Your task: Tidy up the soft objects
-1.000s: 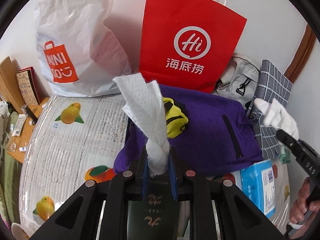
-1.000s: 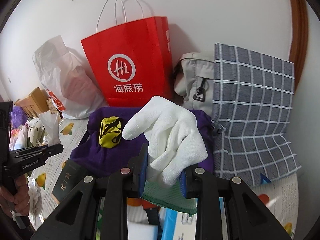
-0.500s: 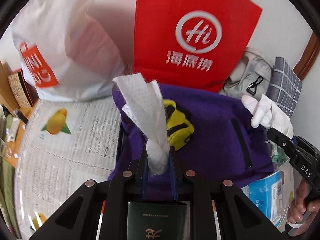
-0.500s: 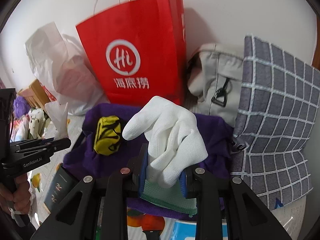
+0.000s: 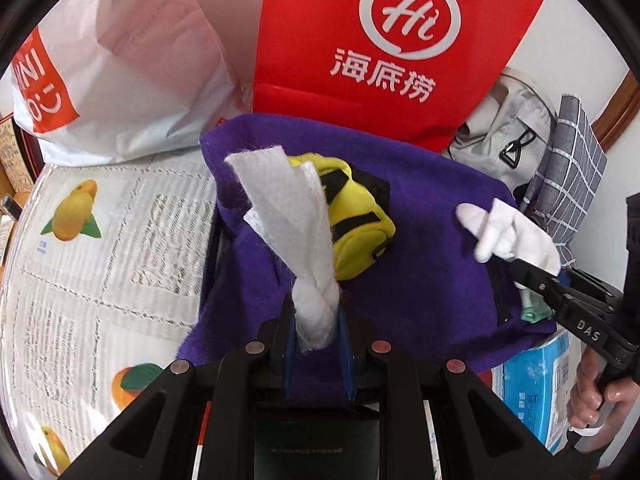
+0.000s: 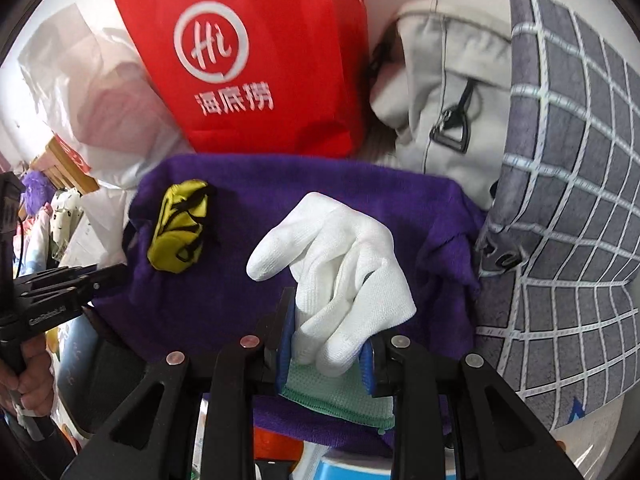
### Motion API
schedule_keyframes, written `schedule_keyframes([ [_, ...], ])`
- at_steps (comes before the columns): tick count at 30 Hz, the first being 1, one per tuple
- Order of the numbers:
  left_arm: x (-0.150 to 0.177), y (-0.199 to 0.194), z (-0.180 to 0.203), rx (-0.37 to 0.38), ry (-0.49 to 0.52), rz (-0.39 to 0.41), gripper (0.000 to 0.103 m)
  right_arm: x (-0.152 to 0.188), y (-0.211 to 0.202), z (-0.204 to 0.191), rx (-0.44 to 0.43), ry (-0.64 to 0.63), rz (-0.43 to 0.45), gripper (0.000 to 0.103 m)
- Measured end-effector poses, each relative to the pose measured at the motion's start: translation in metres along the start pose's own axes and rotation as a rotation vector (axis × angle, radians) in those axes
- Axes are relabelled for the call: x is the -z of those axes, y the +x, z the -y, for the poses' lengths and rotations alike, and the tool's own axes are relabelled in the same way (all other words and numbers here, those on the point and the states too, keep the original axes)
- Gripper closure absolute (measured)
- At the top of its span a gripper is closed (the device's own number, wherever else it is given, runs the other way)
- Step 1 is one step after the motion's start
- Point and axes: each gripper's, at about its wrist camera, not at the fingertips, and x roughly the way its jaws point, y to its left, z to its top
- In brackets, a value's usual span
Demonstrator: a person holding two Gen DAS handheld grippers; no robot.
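Note:
My left gripper (image 5: 318,320) is shut on a twisted white cloth strip (image 5: 292,224) that stands up over a spread purple fleece cloth (image 5: 420,264). A small yellow and black pouch (image 5: 356,220) lies on the purple cloth just behind the strip. My right gripper (image 6: 326,344) is shut on a white knit glove with a green cuff (image 6: 340,264), held above the right half of the purple cloth (image 6: 248,272). The yellow pouch (image 6: 180,224) sits to its left. In the left wrist view the right gripper (image 5: 532,276) comes in from the right with the glove (image 5: 508,236).
A red paper bag (image 5: 384,48) and a white plastic bag (image 5: 120,72) stand against the wall behind the cloth. A grey backpack (image 6: 448,92) and a grey checked cushion (image 6: 568,208) fill the right. A fruit-print tablecloth (image 5: 100,264) and a blue tissue pack (image 5: 532,396) lie nearby.
Both grippers have sunk and moved forward toward the purple cloth, which now looks larger. The strip and the glove are still held. The bags behind loom closer.

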Motion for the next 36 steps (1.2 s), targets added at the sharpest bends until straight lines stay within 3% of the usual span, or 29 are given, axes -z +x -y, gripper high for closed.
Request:
schedule_keyframes([
  [12, 0.005, 0.011, 0.009, -0.026, 0.033, -0.029, 0.085, 0.004, 0.025, -0.008, -0.014, -0.028, -0.072, 0.074],
  [17, 0.005, 0.014, 0.011, -0.018, 0.034, -0.033, 0.084, 0.004, 0.026, -0.008, 0.002, -0.027, -0.076, 0.067],
  [19, 0.006, 0.014, 0.011, -0.009, 0.028, -0.035, 0.081, 0.004, 0.025, -0.006, 0.007, -0.031, -0.082, 0.057],
  [23, 0.008, 0.012, 0.011, 0.013, -0.002, -0.022, 0.057, 0.003, 0.020, -0.003, 0.032, -0.037, -0.086, 0.029],
  [24, 0.009, 0.010, 0.011, 0.014, -0.006, -0.017, 0.051, 0.004, 0.018, -0.003, 0.054, -0.041, -0.089, 0.029],
  [27, 0.012, 0.000, 0.016, 0.006, 0.004, -0.009, 0.046, 0.008, 0.009, -0.001, 0.109, -0.047, -0.076, 0.029],
  [31, 0.015, -0.016, 0.022, -0.013, 0.022, 0.009, 0.040, 0.017, -0.013, 0.004, 0.108, -0.013, -0.036, 0.029],
  [36, 0.025, -0.044, 0.023, -0.016, 0.033, 0.038, 0.039, 0.037, -0.052, 0.004, 0.073, 0.019, 0.025, 0.029],
])
